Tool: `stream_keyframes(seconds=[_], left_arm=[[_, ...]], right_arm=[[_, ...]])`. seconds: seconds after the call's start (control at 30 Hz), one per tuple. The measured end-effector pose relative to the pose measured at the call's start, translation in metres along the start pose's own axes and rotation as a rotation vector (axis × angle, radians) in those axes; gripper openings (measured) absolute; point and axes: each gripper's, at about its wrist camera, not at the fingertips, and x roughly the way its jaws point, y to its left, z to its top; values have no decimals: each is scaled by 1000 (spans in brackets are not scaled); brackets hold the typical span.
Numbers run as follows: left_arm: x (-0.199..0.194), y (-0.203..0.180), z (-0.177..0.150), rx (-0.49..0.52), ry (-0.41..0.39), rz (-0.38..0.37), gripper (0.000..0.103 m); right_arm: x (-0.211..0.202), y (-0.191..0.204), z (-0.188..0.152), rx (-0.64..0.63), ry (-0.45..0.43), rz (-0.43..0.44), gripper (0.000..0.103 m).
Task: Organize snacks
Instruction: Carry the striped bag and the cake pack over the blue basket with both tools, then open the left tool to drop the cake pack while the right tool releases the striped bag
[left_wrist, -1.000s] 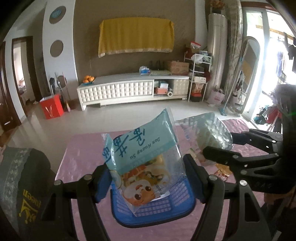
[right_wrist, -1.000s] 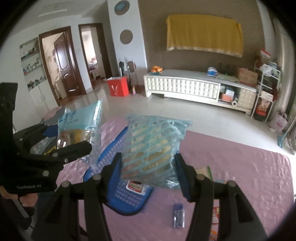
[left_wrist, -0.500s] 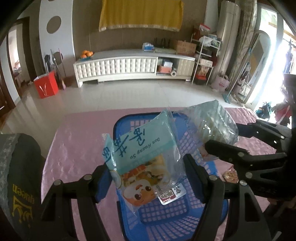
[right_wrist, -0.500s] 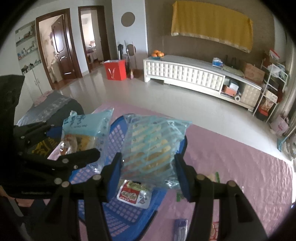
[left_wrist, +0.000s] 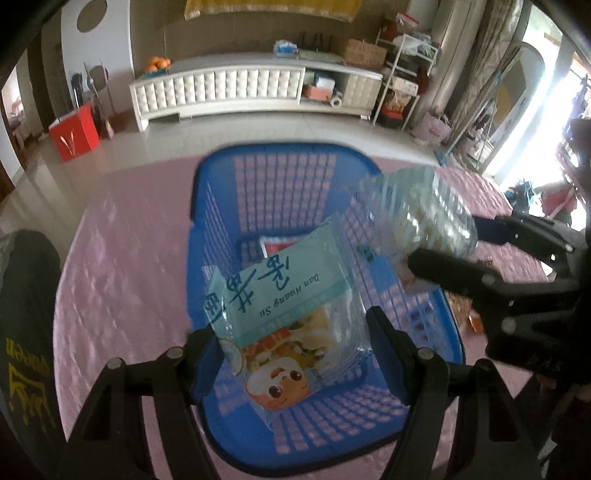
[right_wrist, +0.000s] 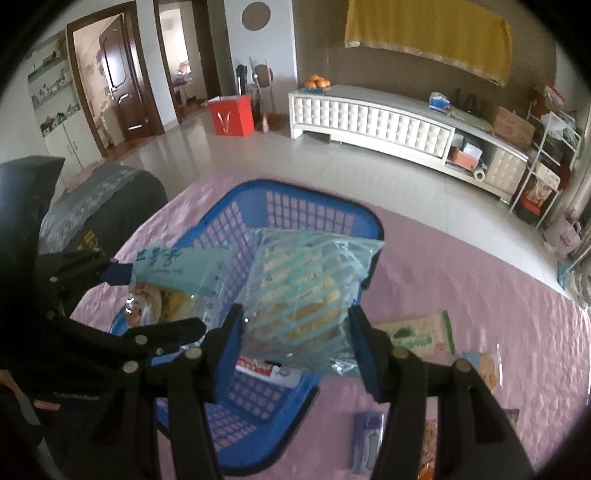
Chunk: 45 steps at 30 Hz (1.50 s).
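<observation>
A blue plastic basket (left_wrist: 280, 173) (right_wrist: 295, 199) stands on the pink tablecloth. My left gripper (left_wrist: 295, 350) is shut on a teal snack bag with a cartoon face (left_wrist: 284, 306) and holds it above the basket; the bag also shows in the right wrist view (right_wrist: 173, 266). My right gripper (right_wrist: 295, 343) is shut on a clear bag of striped teal-wrapped snacks (right_wrist: 303, 291) over the basket's right side; it also shows in the left wrist view (left_wrist: 417, 214). A red-and-white packet (right_wrist: 262, 367) lies on the basket floor.
Several loose snacks lie on the cloth right of the basket: a green-and-white pack (right_wrist: 417, 336), a cartoon pack (right_wrist: 484, 369) and a small purple packet (right_wrist: 365, 443). A dark chair back (left_wrist: 26, 332) stands at the table's left edge.
Both grippers have tilted down and moved over the basket with their bags; the basket now fills the middle of both views and its red-and-white packet shows.
</observation>
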Motion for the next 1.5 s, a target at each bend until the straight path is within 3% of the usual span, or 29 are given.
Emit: stream_keyframes(seconds=[0.23, 0.43, 0.73, 0.9, 1.3, 1.5], left_arm=[[9, -3, -23, 17, 55, 16, 71], [9, -17, -32, 92, 73, 57, 75], [-34, 9, -31, -23, -31, 14, 75], [-58, 26, -37, -64, -98, 52, 75], [-61, 46, -52, -81, -121, 69, 75], [-61, 44, -54, -76, -123, 65, 75]], right_arm=[[-4, -3, -4, 10, 6, -2, 60], [-10, 3, -3, -2, -10, -7, 60], [-17, 11, 2, 2, -22, 9, 60], [-3, 32, 7, -45, 7, 24, 60], [40, 53, -3, -91, 136, -14, 60], [47, 52, -7, -93, 156, -47, 61]])
